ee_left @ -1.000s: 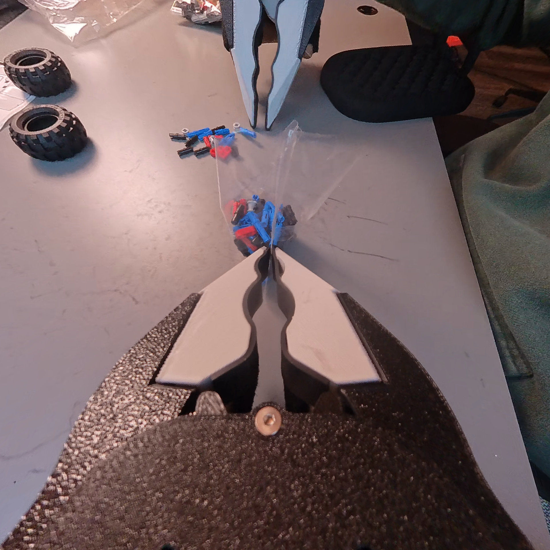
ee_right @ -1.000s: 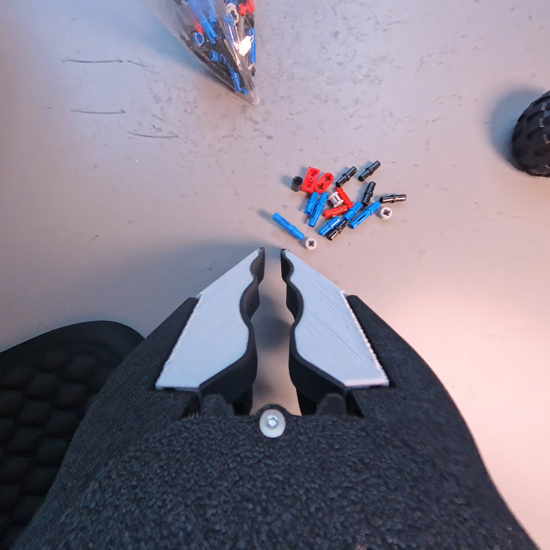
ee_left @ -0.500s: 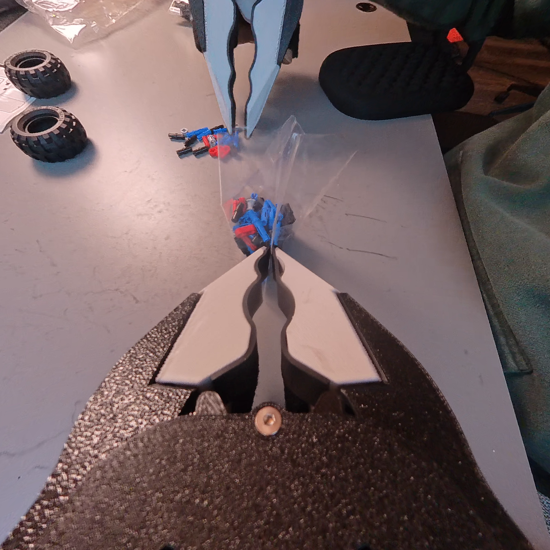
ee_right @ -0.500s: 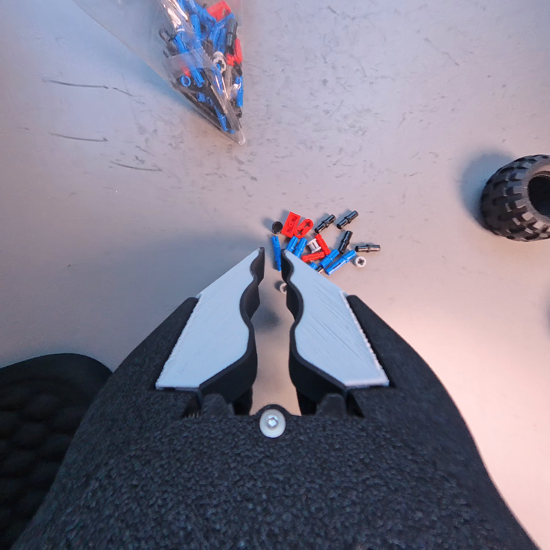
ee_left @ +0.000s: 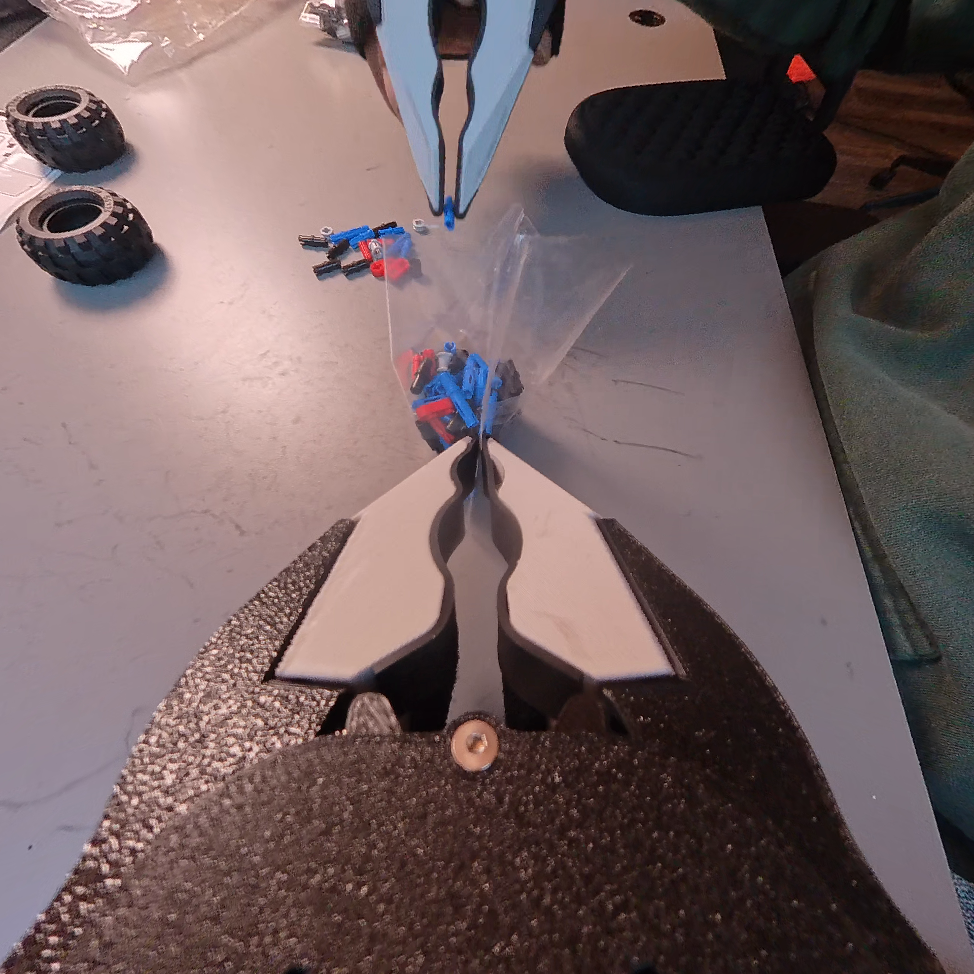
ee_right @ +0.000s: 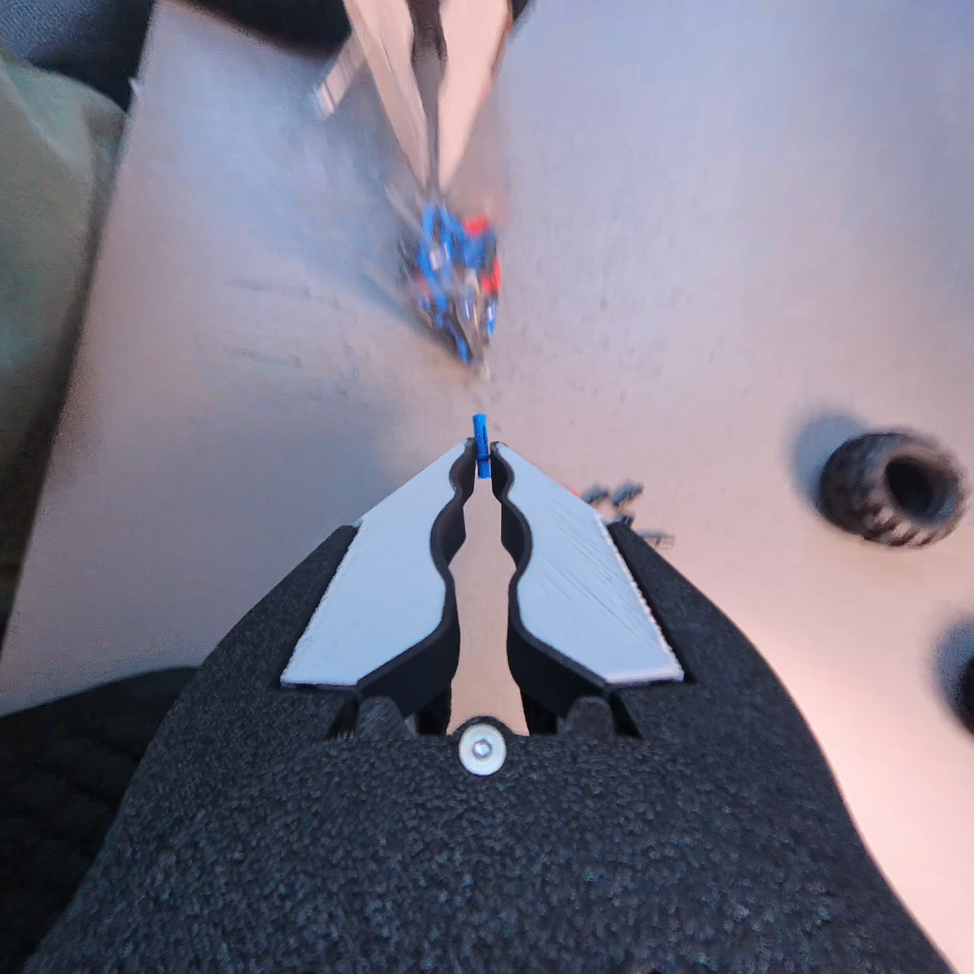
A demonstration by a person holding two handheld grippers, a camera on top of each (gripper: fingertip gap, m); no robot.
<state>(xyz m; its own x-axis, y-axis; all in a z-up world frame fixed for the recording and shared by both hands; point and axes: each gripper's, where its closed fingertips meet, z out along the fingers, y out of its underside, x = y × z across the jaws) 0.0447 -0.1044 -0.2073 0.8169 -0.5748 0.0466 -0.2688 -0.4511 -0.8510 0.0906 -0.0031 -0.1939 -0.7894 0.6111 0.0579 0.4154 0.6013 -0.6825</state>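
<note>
Your left gripper (ee_left: 478, 442) has its fingertips pressed together on the gathered end of a clear plastic bag (ee_left: 506, 295), pinching the film just behind the clump of blue, red and black small parts (ee_left: 464, 387) that sits inside it on the grey table (ee_left: 211, 421). Your right gripper (ee_right: 480, 448) has its fingers drawn in to a narrow gap and clamps a single blue pin (ee_right: 480, 445) at the very tips, the pin standing up above them. The left wrist view shows this same pin (ee_left: 448, 212) in the far gripper's tips (ee_left: 448, 211), held clear of the table just beside the bag's open mouth and near a loose scatter of pins (ee_left: 363, 247), blue, black and red, lying on the surface. That view also shows two black tyres (ee_left: 84, 234) at the left, crumpled clear wrapping (ee_left: 142, 37) at the far edge, a black padded armrest (ee_left: 695, 142) at the right, and green cloth (ee_left: 896, 421) past the table's edge. The right wrist view is blurred beyond its own fingers: the bag (ee_right: 453, 274) and your left gripper (ee_right: 432, 184) behind it are smeared, one tyre (ee_right: 890, 487) shows at the right, and only a few of the scattered pins (ee_right: 616, 495) peep out beside the right finger.
</note>
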